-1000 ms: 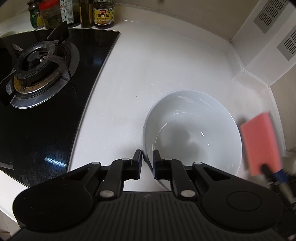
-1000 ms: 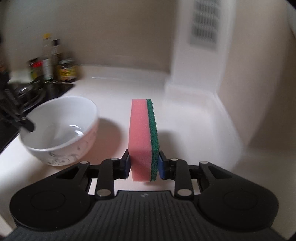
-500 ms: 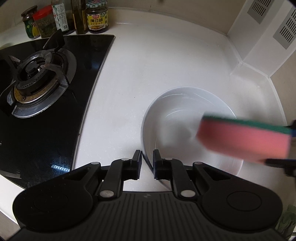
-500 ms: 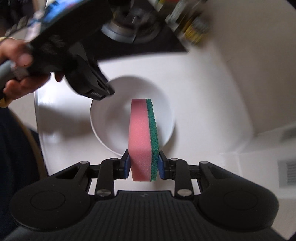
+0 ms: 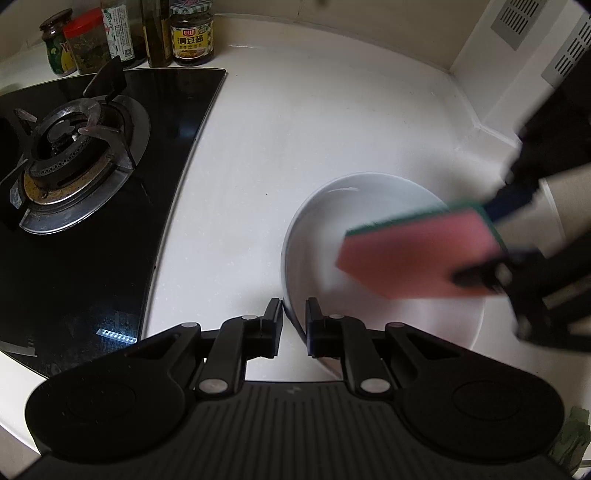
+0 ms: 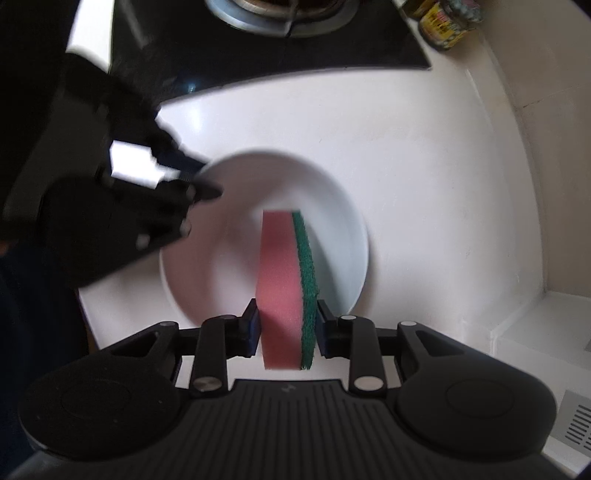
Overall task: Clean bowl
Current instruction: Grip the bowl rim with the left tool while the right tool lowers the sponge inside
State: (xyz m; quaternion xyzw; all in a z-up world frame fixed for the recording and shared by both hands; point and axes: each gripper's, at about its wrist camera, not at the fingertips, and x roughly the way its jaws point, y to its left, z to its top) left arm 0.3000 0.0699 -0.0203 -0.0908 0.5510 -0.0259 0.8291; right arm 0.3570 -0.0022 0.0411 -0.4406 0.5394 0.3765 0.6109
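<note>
- Left wrist view: the left gripper has its jaws clamped on the near rim of the round white ceramic bowl, one jaw outside the wall and one inside.
- The bowl stands on the white bench, to the right of the black glass gas hob.
- A row of dark sauce jars and bottles lines the back edge behind the hob.
- The right gripper, blurred, comes in from the right with a pink rectangular sponge with a green scouring layer over the bowl's inside.
- Right wrist view: the right gripper points down into the bowl, jaws clamped on the sponge, which stands on edge, pink on the left, green on the right.
- The left gripper, blurred, grips the bowl's rim at upper left.
</note>
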